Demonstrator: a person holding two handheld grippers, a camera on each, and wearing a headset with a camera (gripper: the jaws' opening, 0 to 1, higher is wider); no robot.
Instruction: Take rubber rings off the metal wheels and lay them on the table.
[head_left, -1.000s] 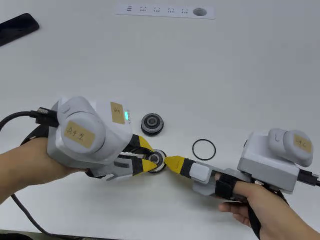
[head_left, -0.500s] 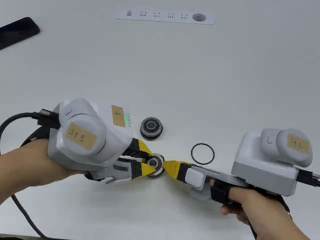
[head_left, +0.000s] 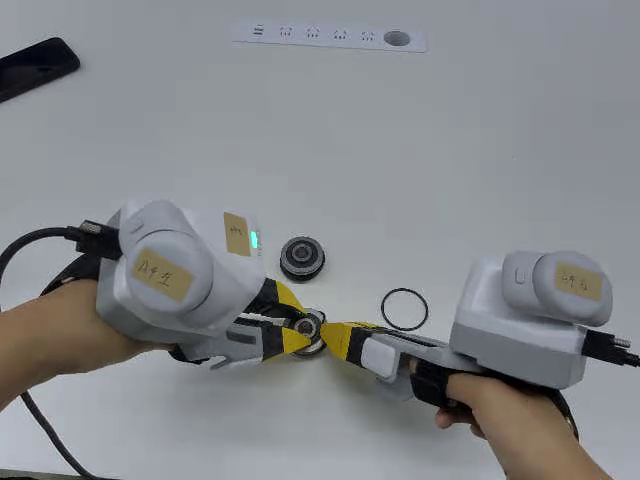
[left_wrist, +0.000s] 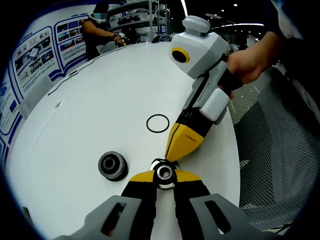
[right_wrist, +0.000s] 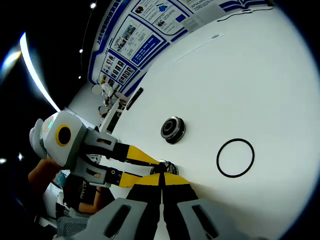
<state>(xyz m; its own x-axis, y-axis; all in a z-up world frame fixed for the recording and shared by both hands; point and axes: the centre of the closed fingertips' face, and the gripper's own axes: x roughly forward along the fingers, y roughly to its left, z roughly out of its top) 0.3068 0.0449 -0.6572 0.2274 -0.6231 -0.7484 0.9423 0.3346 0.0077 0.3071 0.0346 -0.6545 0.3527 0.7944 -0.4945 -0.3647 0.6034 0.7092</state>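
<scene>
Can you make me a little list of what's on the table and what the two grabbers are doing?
Left gripper: jaws clamped on held wheel
Right gripper: jaws shut, tip touching that wheel's edge
Other wheel: lying alone on table
Loose ring: flat on table, near the right gripper

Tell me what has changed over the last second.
The right gripper has pushed in leftward, its body drawing closer to the metal wheel clamped in the left gripper; its shut tips now press against that wheel's rim. Nothing was let go. Unchanged: the left gripper's hold on the wheel, and the second wheel and the loose rubber ring lying on the table.
</scene>
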